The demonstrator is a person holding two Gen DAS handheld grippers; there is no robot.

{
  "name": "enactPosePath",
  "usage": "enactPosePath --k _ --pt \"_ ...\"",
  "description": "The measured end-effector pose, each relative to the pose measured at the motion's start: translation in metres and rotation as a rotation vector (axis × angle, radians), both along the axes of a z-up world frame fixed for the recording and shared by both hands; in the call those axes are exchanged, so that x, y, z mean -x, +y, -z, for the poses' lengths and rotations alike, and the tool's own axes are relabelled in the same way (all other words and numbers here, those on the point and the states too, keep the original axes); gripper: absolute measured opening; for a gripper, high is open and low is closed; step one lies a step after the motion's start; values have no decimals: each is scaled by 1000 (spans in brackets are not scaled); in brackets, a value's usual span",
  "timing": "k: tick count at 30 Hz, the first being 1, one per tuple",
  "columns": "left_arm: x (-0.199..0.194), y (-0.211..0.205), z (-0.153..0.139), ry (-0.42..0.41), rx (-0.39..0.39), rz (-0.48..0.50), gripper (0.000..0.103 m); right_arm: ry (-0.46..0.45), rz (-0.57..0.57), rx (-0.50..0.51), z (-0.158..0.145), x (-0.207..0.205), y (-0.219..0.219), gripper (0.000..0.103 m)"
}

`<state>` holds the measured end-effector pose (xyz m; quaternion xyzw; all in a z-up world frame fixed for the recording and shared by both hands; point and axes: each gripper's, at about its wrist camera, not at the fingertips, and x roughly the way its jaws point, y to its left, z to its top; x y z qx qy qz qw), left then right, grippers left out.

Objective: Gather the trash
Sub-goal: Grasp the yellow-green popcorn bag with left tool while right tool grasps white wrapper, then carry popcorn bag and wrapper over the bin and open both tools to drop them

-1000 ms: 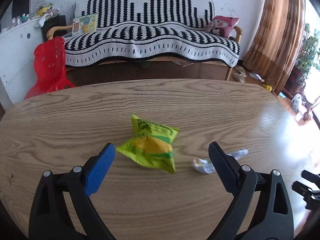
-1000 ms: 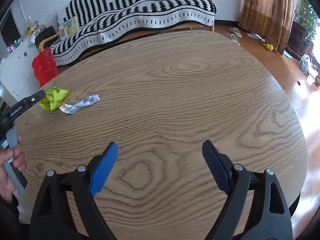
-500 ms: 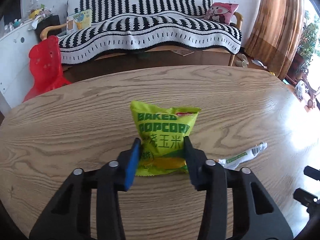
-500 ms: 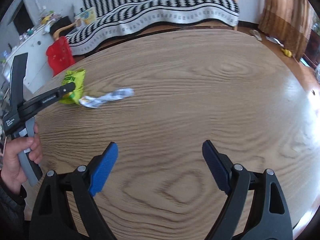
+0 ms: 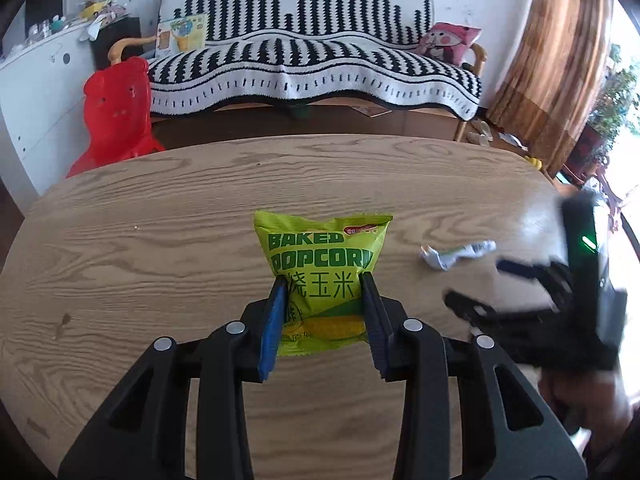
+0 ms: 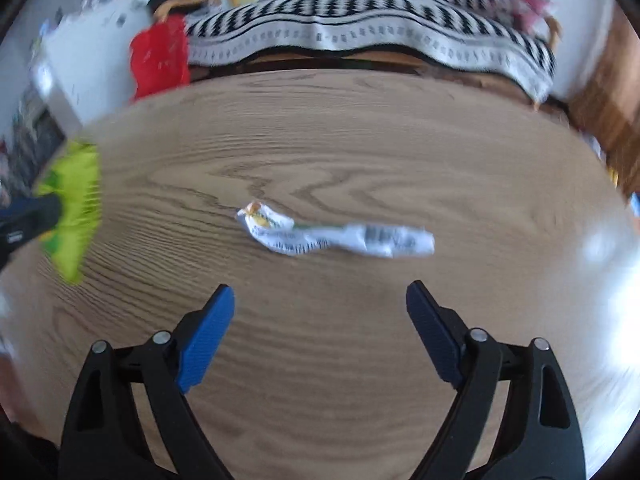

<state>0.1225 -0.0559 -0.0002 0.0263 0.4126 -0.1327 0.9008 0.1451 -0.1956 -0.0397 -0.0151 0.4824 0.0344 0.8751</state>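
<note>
A lime-green "Baked Popcorn" bag (image 5: 320,248) stands upright between my left gripper's (image 5: 323,280) blue pads, which press on its lower half. The right wrist view shows the same bag (image 6: 76,216) blurred at the far left. A crumpled white wrapper (image 6: 340,236) lies on the wooden table (image 6: 360,140), just ahead of my right gripper (image 6: 320,290). Its jaws are opening and nothing is between them. In the left wrist view the wrapper (image 5: 456,254) lies right of the bag, with the right gripper (image 5: 476,280) blurred beside it.
Beyond the table's far edge stand a red plastic chair (image 5: 116,120), a sofa under a black-and-white striped cover (image 5: 312,60) and a white cabinet (image 5: 32,92). A brown curtain (image 5: 552,60) hangs at the right. A person's hand holds the right gripper (image 5: 580,396).
My left gripper closed on the popcorn bag, which now stands upright in it. The right gripper swung left across the table and rolled, and the white wrapper is now just ahead of it.
</note>
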Motion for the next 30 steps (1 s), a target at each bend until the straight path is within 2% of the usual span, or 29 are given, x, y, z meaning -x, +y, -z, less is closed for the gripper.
enactPosePath --k 2,5,11,14,16,17,18,19,20,21,26,30 --pt "3 3 0 -3 -2 8 36 -5 -29 52 2 -10 0 90" --pt "3 7 2 9 0 10 36 6 -92 74 7 -24 -1 93" --pt "-2 0 1 15 7 18 36 64 -150 32 7 -49 -17 94" --pt "-1 -6 2 19 -2 32 36 86 -179 12 9 -54 -19 89" --pt "-1 -10 3 22 -5 39 36 73 -188 9 6 -52 -18 81" --pt "-1 -12 4 24 -6 42 36 68 -187 5 4 -51 -17 67" --pt "-1 -14 4 25 -8 45 36 61 -182 -2 2 -49 -16 46" --pt "0 -17 5 27 -13 50 36 64 -177 -21 -1 -45 -15 36" --pt "0 -19 5 30 -17 53 36 69 -177 -43 -2 -41 -14 20" --pt "0 -23 7 35 -23 59 36 74 -179 -61 -2 -36 -13 14" --pt "5 -40 6 40 -19 69 36 40 -103 -122 -11 13 -25 13" --pt "20 -74 1 37 -6 121 36 3 15 -137 -31 75 -64 13"
